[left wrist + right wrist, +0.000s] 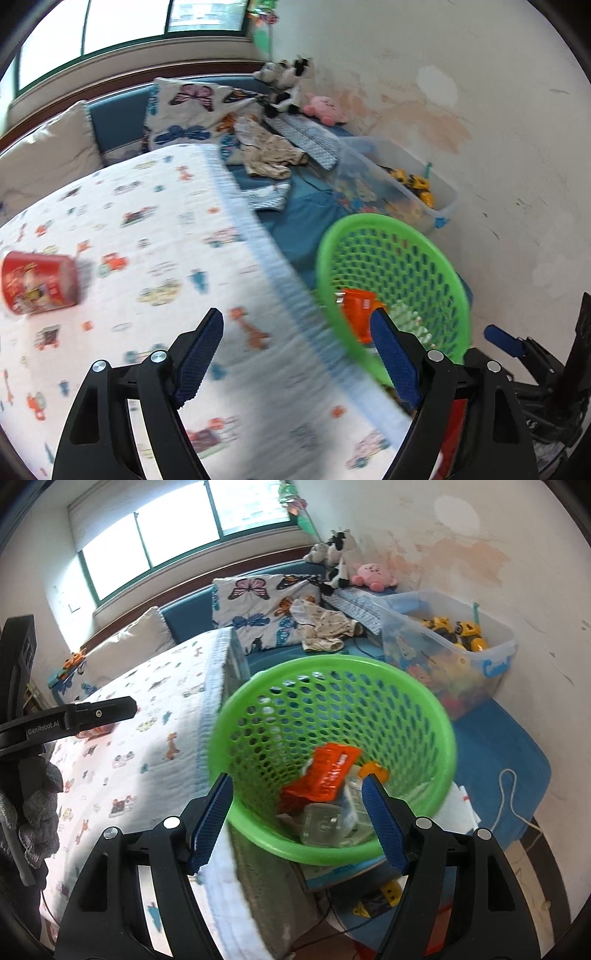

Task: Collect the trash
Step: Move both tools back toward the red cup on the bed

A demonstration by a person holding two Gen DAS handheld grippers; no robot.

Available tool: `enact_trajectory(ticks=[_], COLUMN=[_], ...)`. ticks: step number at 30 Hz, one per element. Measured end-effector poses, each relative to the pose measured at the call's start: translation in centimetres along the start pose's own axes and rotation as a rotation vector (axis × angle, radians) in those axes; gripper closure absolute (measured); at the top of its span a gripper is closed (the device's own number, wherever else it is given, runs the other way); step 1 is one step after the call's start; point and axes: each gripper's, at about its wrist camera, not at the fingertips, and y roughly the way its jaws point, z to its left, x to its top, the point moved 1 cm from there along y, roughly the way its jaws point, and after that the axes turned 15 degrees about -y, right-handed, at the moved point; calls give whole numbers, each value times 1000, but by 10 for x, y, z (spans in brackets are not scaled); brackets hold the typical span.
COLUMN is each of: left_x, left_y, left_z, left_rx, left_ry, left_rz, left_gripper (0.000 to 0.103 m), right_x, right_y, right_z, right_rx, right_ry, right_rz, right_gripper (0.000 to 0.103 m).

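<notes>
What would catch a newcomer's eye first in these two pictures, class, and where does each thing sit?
The bright green basket stands beside the bed's edge, holding an orange packet and clear plastic wrappers. On the patterned quilt, to the left, a red can lies on its side, not yet collected. Both tools are open and empty: the left tool over the quilt's edge, the right tool above the basket.

Black claws (297, 338) (298, 797) – blue ribbed pads (395, 363), silver screws.
</notes>
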Motion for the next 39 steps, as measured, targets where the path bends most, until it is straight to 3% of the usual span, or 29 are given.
enact_trajectory(ticks=[8, 17, 25, 31, 39], left_x=[19, 44, 65, 71, 66], left_y=[-23, -32, -53, -51, -36], left_z=[72, 133, 199, 239, 258], left_rx=[97, 284, 356, 338, 251], left_ry=[-75, 1, -165, -292, -351], left_rz=[-56, -106, -196, -174, -121], left_gripper=[24, 24, 23, 21, 19], right_x=[16, 30, 37, 39, 40], right_y=[13, 27, 36, 41, 47], right_z=[36, 65, 76, 85, 87], right_rx=[44, 77, 92, 99, 101], right_ry=[-61, -110, -127, -142, -144], right_rz=[7, 19, 32, 36, 49], right_gripper=[30, 30, 30, 30, 30])
